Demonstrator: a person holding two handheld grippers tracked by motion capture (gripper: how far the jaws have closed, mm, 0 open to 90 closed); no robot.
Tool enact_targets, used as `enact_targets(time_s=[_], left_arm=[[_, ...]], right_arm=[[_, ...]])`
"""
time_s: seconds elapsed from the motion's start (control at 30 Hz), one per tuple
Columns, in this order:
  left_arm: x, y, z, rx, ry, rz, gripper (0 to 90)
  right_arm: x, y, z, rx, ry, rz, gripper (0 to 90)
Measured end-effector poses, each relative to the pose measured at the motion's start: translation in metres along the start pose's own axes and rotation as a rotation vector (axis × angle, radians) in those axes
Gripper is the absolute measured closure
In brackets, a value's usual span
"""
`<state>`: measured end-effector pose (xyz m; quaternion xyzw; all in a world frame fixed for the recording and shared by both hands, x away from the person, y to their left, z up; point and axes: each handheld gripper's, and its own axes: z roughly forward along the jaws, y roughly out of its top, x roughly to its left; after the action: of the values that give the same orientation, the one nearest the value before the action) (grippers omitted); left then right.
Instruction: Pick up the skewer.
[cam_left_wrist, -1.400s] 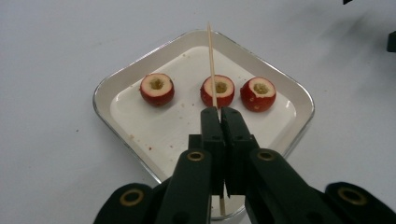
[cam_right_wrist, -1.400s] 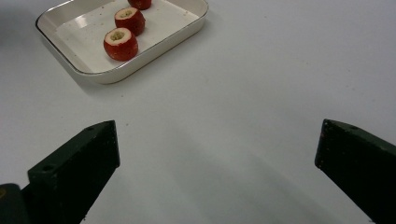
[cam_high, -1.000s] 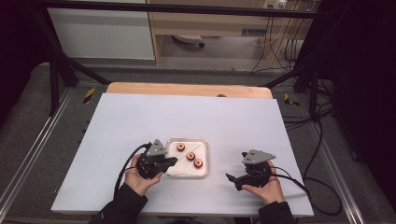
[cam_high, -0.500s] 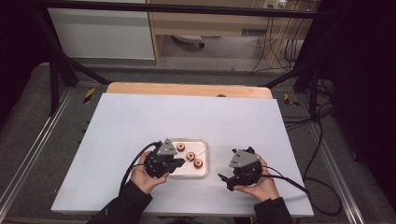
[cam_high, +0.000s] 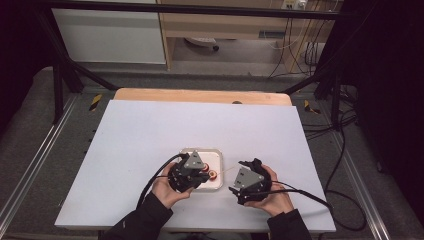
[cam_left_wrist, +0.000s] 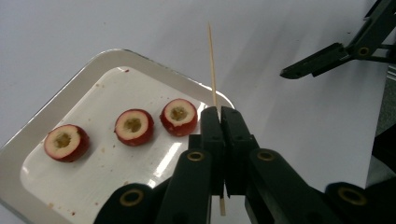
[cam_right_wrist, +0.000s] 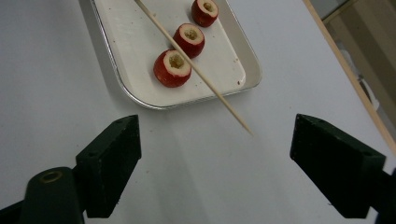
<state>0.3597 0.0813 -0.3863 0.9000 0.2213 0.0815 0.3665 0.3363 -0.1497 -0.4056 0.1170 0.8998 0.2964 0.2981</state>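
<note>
A white tray (cam_left_wrist: 56, 93) holds three cored red fruits (cam_left_wrist: 134, 126) in a row. My left gripper (cam_left_wrist: 221, 114) is shut on a thin wooden skewer (cam_left_wrist: 212, 70), whose point sticks out past the tray's corner. In the high view the left gripper (cam_high: 197, 172) hangs over the tray (cam_high: 212, 152), with one fruit (cam_high: 212, 174) showing beside it. My right gripper (cam_right_wrist: 219, 158) stands wide open with nothing between its jaws, just short of the skewer (cam_right_wrist: 205, 81) tip. That skewer slants across above the tray (cam_right_wrist: 107, 56) and the nearest fruit (cam_right_wrist: 172, 67). The right gripper (cam_high: 239, 176) sits right of the tray.
The white tabletop (cam_high: 150, 135) has a wooden strip (cam_high: 200, 96) along its far edge. Black cables (cam_high: 300, 192) trail from both grippers toward the near and right edges. A metal frame (cam_high: 55, 85) and floor surround the table.
My left gripper has moved right, over the tray. My right gripper has moved left toward the tray and the skewer tip, so the two now stand closer together.
</note>
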Motion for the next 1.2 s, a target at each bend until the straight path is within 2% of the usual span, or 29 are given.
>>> enact_targets(time_s=[0.03,0.07,0.17,0.2,0.23,0.27,0.3,0.33,0.37,0.47,0.57,0.63,0.7,0.73,0.77,0.97,1.2], left_arm=[[0.0,0.0,0.0,0.0,0.0,0.0,88.8],[-0.001,0.001,0.002,0.012,-0.006,0.009,88.8],[-0.005,0.004,0.006,0.022,-0.016,0.018,88.8],[-0.006,0.005,0.008,0.023,-0.023,0.019,88.8],[-0.007,0.006,0.009,0.025,-0.027,0.023,88.8],[-0.01,0.008,0.012,0.035,-0.032,0.031,88.8],[-0.01,0.008,0.012,0.035,-0.032,0.031,88.8],[-0.013,0.01,0.014,0.038,-0.038,0.037,88.8],[-0.013,0.01,0.014,0.038,-0.038,0.037,88.8],[-0.018,0.015,0.017,0.041,-0.048,0.055,88.8],[-0.021,0.017,0.017,0.041,-0.054,0.06,88.8],[-0.023,0.018,0.018,0.043,-0.058,0.065,88.8],[-0.024,0.019,0.018,0.043,-0.063,0.068,88.8],[-0.025,0.02,0.019,0.046,-0.065,0.071,88.8],[-0.025,0.02,0.019,0.046,-0.065,0.071,88.8],[-0.025,0.02,0.019,0.053,-0.072,0.078,88.8],[-0.023,0.019,0.019,0.058,-0.085,0.075,88.8]], right_arm=[[0.0,0.0,0.0,0.0,0.0,0.0,17.6],[0.002,0.001,0.0,-0.004,-0.007,-0.038,21.7],[0.003,0.001,0.001,-0.01,-0.009,-0.066,25.9],[0.004,0.0,0.002,-0.008,-0.009,-0.105,29.6],[0.004,0.0,0.002,-0.008,-0.009,-0.105,29.6],[0.006,-0.001,0.004,-0.003,-0.002,-0.149,33.7],[0.006,-0.001,0.004,-0.003,-0.002,-0.149,33.7],[0.008,-0.002,0.005,-0.002,-0.002,-0.188,37.6],[0.008,-0.002,0.005,-0.002,-0.002,-0.188,37.6],[0.011,-0.004,0.006,0.005,0.001,-0.284,48.4],[0.012,-0.005,0.006,0.016,0.001,-0.353,55.0],[0.014,-0.007,0.006,0.018,-0.001,-0.387,59.6],[0.015,-0.007,0.006,0.021,0.005,-0.395,61.7],[0.014,-0.008,0.007,0.011,-0.004,-0.442,66.5],[0.015,-0.008,0.006,0.015,-0.004,-0.439,68.6],[0.017,-0.008,0.007,0.002,0.0,-0.491,78.0],[0.019,-0.01,0.008,0.009,0.008,-0.513,86.7]])
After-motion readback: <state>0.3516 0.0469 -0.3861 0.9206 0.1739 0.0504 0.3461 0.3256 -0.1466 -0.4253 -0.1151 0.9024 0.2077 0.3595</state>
